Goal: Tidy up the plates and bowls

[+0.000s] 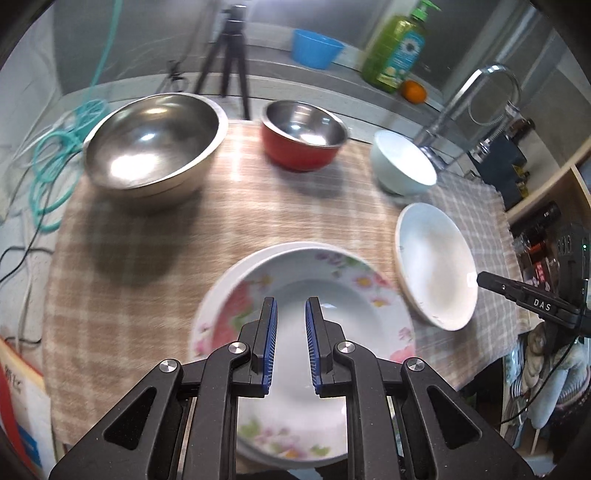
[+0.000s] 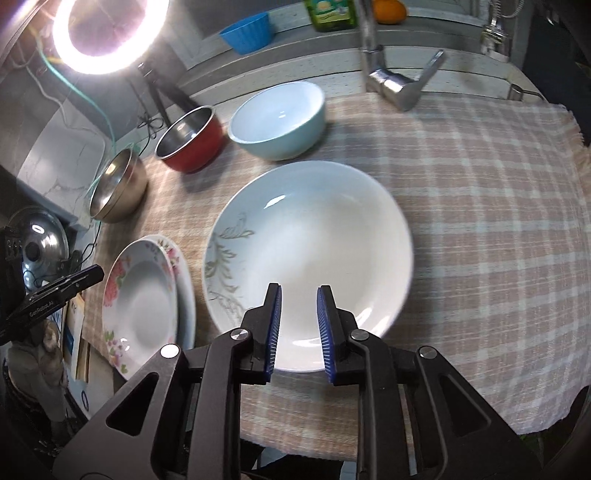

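A checked beige-and-white cloth (image 2: 480,206) covers the kitchen counter, where two hand-held grippers hang over the crockery. The left gripper (image 1: 290,306), its blue-padded jaws parted with nothing between them, is poised above a floral-rimmed white deep plate (image 1: 325,273) that sits on a plain white plate, whose edge shows beneath it, at the near edge of the cloth. The right gripper (image 2: 299,291), jaws likewise apart and empty, hovers over the near rim of a white shallow plate with a grey leaf print (image 2: 306,236), just beside the floral stack. Along the back of the cloth stand a large stainless-steel mixing bowl (image 1: 155,144), a red-sided bowl with a steel lining (image 1: 303,134) and a pale blue ceramic bowl (image 2: 279,120), each apart from its neighbour. A chrome tap (image 2: 391,81) rises behind the cloth; a blue plastic tub (image 1: 316,48), a green bottle of dish soap (image 1: 397,51) and an orange (image 1: 413,91) line the ledge beyond. A lit ring lamp (image 2: 107,33) glows at upper left of the right wrist view.
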Demonstrator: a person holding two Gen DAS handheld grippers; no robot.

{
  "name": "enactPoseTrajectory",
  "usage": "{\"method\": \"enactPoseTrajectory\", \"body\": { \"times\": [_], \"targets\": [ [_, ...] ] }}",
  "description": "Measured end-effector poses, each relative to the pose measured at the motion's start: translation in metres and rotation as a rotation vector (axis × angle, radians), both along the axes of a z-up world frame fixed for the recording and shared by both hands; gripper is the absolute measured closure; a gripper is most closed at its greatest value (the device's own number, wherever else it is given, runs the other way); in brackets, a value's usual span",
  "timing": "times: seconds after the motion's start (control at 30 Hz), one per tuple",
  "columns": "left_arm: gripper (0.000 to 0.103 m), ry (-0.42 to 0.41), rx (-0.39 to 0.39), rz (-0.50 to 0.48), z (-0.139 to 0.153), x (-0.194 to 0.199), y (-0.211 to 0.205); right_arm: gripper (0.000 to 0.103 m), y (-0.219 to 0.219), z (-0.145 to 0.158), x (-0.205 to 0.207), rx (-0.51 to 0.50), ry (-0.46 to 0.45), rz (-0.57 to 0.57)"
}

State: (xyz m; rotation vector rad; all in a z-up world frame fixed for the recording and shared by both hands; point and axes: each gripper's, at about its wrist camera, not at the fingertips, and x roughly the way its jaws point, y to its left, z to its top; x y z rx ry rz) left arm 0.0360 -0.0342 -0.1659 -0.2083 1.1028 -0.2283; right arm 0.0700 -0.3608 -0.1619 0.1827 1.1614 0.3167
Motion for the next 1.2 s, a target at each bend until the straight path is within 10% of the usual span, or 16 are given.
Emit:
{"method": "enactPoseTrajectory", "body": {
  "times": [0.73, 1.2],
  "targets": [
    [0.081, 0.063, -0.019, -0.193, -0.027, 0.065, -0.115, 0.066, -0.065, -0.017, 0.017, -0.016, 0.015, -0.090],
    [0.081, 0.118, -0.007, -0.190, -0.043, 0.081, -0.125, 0.083, -0.065, -0.044, 0.029, 0.108, 0.103, -0.074]
  ]
}}
